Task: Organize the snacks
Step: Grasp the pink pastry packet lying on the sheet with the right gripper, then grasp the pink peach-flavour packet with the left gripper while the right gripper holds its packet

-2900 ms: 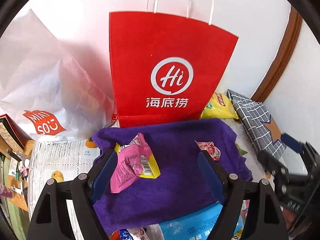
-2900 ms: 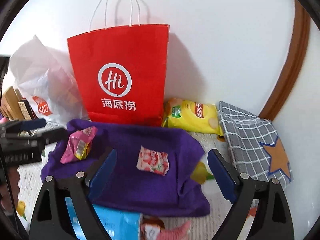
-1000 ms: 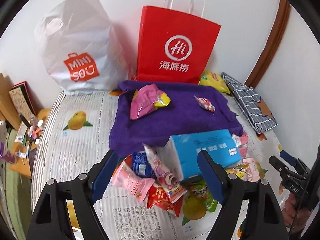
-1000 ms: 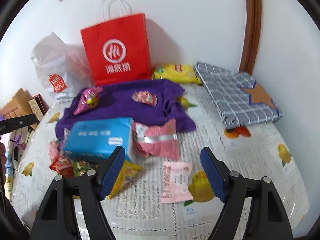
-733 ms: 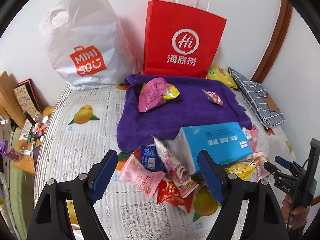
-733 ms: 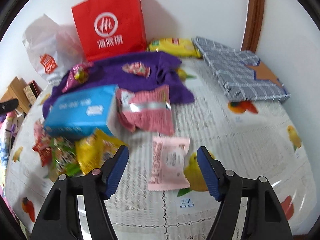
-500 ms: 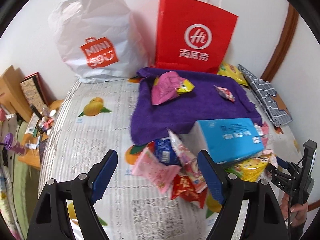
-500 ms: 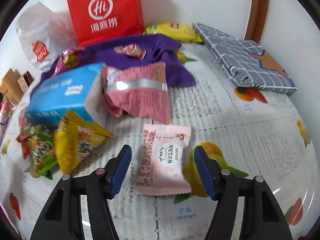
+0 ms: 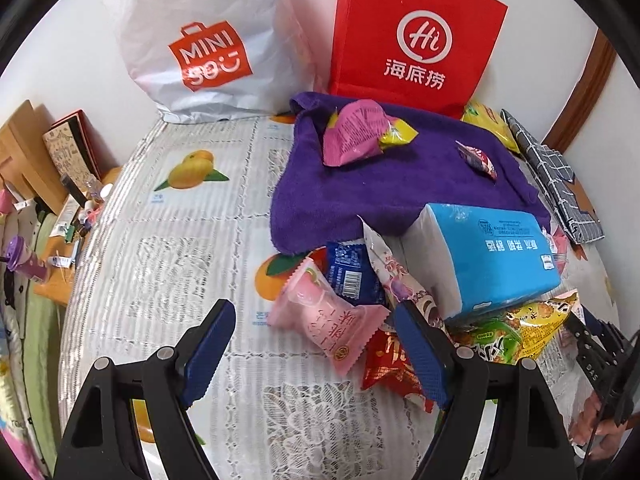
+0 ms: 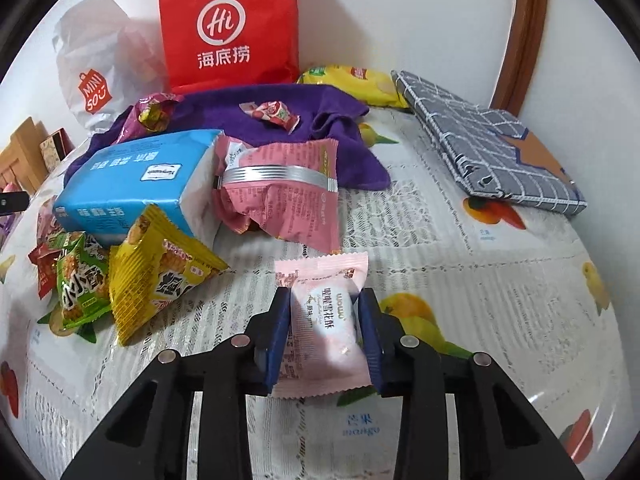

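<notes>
My right gripper [image 10: 323, 312] is shut on a pale pink snack packet [image 10: 325, 320] that lies on the tablecloth. A pile of snack packets lies to its left: yellow [image 10: 160, 276], green [image 10: 80, 280], and a larger pink one [image 10: 280, 196] against a blue tissue pack [image 10: 132, 184]. My left gripper [image 9: 312, 340] is open and empty above the table, just in front of a pink packet [image 9: 324, 320] and a red one [image 9: 388, 364]. A purple towel [image 9: 400, 184] holds a magenta packet [image 9: 356, 132] and a small candy [image 9: 478, 158].
A red paper bag [image 9: 416, 36] and a white Miniso bag [image 9: 200, 40] stand against the wall. A yellow chip bag [image 10: 352, 80] and a grey checked pouch [image 10: 488, 140] lie at the right. The table edge drops off on the left beside cluttered shelves [image 9: 40, 184].
Both grippers pulled back from the towel toward the near pile. My right gripper came down over the pale pink packet and closed on it. My left gripper drifted left, still open.
</notes>
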